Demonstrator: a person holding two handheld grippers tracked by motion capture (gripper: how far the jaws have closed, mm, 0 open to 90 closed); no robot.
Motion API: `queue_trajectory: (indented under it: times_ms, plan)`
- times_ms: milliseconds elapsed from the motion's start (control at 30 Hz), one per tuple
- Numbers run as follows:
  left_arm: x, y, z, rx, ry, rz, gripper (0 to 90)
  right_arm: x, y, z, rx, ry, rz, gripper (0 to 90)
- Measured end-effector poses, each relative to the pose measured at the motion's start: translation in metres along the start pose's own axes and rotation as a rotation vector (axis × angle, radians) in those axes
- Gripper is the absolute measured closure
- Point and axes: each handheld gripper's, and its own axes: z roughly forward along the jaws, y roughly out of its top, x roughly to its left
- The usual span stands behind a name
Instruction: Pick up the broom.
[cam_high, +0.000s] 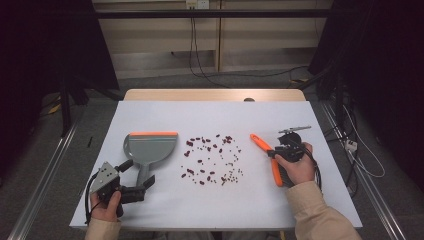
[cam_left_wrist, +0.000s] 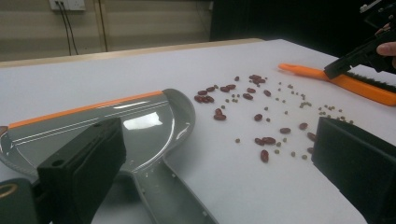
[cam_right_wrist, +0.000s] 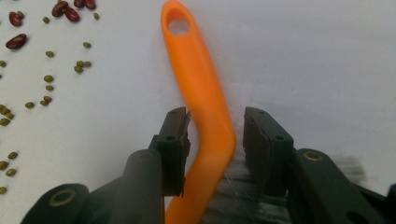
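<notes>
A grey dustpan with an orange front lip lies left of centre, its handle pointing toward me. My left gripper is open, its jaws wide on either side of that handle without touching it. Red and small green beans are scattered in the middle of the table. To their right lies an orange brush, bristles toward me. My right gripper straddles the bend of the brush handle. Its left pad sits at the handle, while a gap shows at the right pad.
A white sheet covers the table, with bare room behind the beans and along the front edge. Cables trail over the floor beyond the far and right edges. The brush's dark bristles lie under my right gripper's jaws.
</notes>
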Motion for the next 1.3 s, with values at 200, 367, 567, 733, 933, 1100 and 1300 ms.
queue_trajectory:
  times_ms: [200,367,567,733,933,1100,1300]
  plan:
    - [0.0,0.0,0.0,0.002,0.0,0.005,2.7,0.005,-0.003,0.004,0.055,-0.043,-0.006,64.4]
    - [-0.002,0.001,0.0,0.005,0.001,0.015,2.8,0.005,0.008,0.007,0.13,-0.046,0.024,69.0]
    - [-0.002,0.001,-0.002,0.0,0.005,0.003,2.6,0.006,0.007,0.007,0.109,-0.049,-0.011,69.6]
    - [-0.005,0.003,0.0,-0.007,-0.003,0.012,2.6,0.006,0.007,0.005,0.078,-0.043,-0.032,69.8]
    - [-0.004,0.004,0.001,-0.007,-0.001,0.012,2.6,0.005,0.006,-0.009,-0.041,-0.024,-0.045,69.9]
    - [-0.005,0.006,0.002,-0.009,0.0,0.017,2.6,0.007,0.002,-0.03,-0.181,0.017,-0.045,70.3]
    - [-0.009,0.01,0.007,-0.013,-0.012,0.019,2.6,0.007,0.0,-0.049,-0.309,0.055,-0.016,70.8]
